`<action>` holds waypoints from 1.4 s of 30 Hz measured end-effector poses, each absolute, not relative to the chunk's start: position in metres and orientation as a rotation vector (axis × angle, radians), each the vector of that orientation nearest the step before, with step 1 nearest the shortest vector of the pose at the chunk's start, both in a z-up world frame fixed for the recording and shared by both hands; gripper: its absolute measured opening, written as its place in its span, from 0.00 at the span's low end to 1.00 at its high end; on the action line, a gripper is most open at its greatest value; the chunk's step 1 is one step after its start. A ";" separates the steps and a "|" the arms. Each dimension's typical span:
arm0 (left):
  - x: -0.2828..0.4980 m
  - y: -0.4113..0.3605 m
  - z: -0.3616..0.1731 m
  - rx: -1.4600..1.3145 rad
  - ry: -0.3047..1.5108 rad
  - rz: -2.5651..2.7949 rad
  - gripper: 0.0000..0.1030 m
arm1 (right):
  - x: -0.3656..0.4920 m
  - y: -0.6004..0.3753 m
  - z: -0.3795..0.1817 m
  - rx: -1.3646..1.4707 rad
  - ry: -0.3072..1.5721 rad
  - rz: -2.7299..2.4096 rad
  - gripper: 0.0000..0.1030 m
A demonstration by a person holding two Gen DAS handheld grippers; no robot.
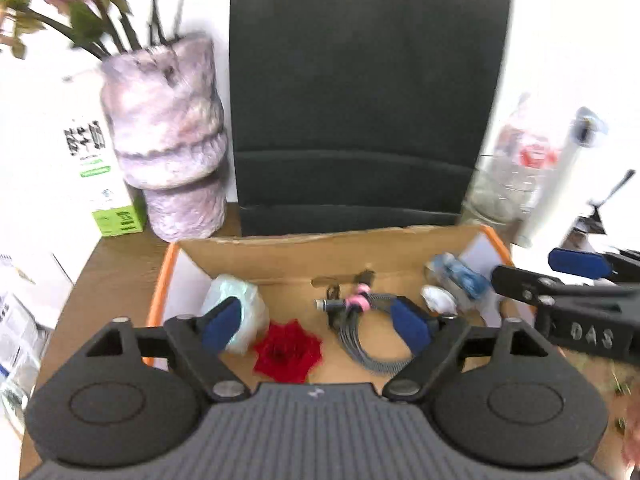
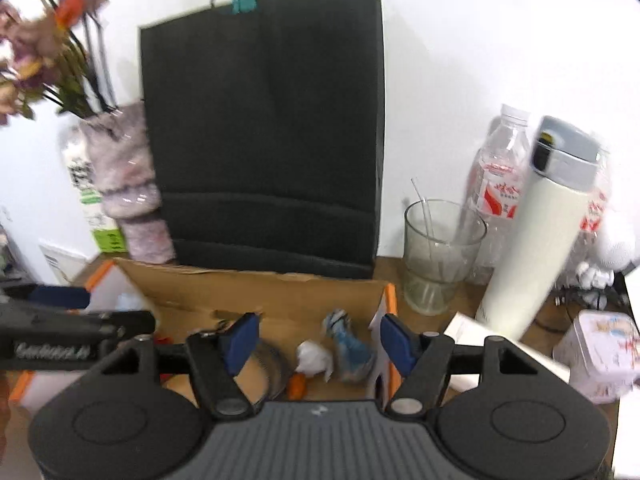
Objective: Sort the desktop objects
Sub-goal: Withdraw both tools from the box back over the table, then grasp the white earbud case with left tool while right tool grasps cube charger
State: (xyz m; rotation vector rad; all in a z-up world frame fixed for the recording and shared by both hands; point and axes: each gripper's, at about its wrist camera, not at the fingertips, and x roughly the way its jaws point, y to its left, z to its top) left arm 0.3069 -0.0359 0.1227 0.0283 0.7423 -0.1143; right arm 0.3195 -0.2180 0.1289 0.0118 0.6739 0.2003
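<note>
An open cardboard box (image 1: 288,252) with orange edges sits on the wooden desk. Inside lie a red paper flower (image 1: 289,351), a coiled grey cable (image 1: 370,336) with pink ties, a pale plastic wad (image 1: 234,300), a white crumpled piece (image 1: 438,300) and a blue wrapper (image 1: 464,276). My left gripper (image 1: 318,322) is open and empty above the box's near side. My right gripper (image 2: 316,338) is open and empty over the box's right end (image 2: 390,300), above the white piece (image 2: 314,358) and blue wrapper (image 2: 350,350). The right gripper also shows in the left wrist view, at the right edge (image 1: 560,276).
A black paper bag (image 1: 366,100) stands behind the box. A furry vase with flowers (image 1: 168,140) and a green-white carton (image 1: 100,184) stand at left. A glass (image 2: 438,254), water bottle (image 2: 500,184), white thermos (image 2: 536,236) and small printed tin (image 2: 602,354) stand at right.
</note>
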 end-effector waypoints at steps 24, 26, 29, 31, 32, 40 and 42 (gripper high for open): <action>-0.052 -0.003 0.025 0.040 0.544 -0.057 1.00 | -0.058 -0.217 0.048 -0.067 0.535 0.198 0.80; -0.061 -0.003 0.017 0.069 0.574 -0.016 1.00 | -0.072 -0.215 0.039 -0.080 0.565 0.164 0.80; -0.075 -0.003 0.014 0.064 0.581 -0.048 1.00 | -0.092 -0.208 0.034 -0.093 0.568 0.192 0.82; -0.082 -0.004 0.015 0.065 0.556 -0.055 1.00 | -0.105 -0.200 0.033 -0.137 0.531 0.206 0.83; -0.082 -0.005 0.014 0.074 0.555 -0.063 1.00 | -0.109 -0.198 0.032 -0.147 0.518 0.211 0.84; -0.079 -0.010 0.008 0.044 0.577 -0.070 1.00 | -0.104 -0.204 0.031 -0.106 0.524 0.213 0.84; -0.078 -0.011 0.007 0.052 0.584 -0.077 1.00 | -0.100 -0.206 0.030 -0.094 0.532 0.218 0.84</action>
